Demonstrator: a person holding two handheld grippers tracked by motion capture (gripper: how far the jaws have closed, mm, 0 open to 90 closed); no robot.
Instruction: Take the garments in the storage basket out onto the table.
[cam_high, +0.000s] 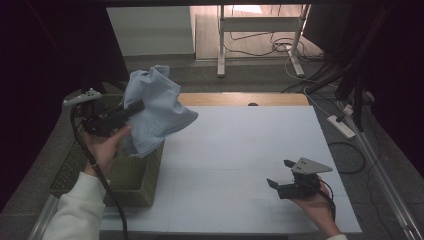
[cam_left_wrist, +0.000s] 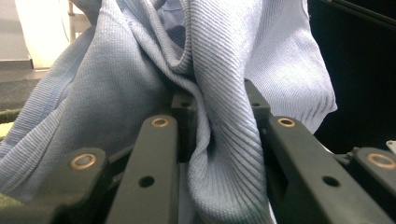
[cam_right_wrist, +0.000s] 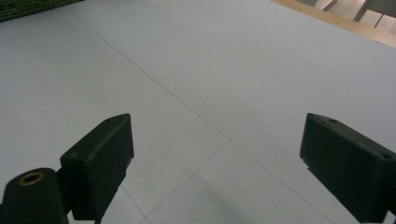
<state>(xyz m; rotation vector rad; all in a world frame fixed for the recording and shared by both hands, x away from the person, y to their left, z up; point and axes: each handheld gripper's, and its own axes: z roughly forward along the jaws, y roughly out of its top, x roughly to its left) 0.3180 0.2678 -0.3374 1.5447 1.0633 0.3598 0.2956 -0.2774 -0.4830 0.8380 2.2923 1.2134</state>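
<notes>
A pale blue knitted garment (cam_high: 155, 107) hangs bunched in the air at the table's left edge, above a woven green basket (cam_high: 135, 177). My left gripper (cam_high: 136, 106) is shut on it, and in the left gripper view a thick ribbed fold of the garment (cam_left_wrist: 224, 140) is pinched between the two black jaws. My right gripper (cam_high: 280, 173) rests low over the white table (cam_high: 240, 145) at the front right. It is open, jaws far apart, and between them lies bare table surface (cam_right_wrist: 215, 140).
The basket stands against the table's left side, its green rim (cam_right_wrist: 28, 9) at the top left of the right gripper view. A wooden strip (cam_high: 240, 99) runs along the table's far edge. Cables and a power strip (cam_high: 342, 125) lie on the floor to the right.
</notes>
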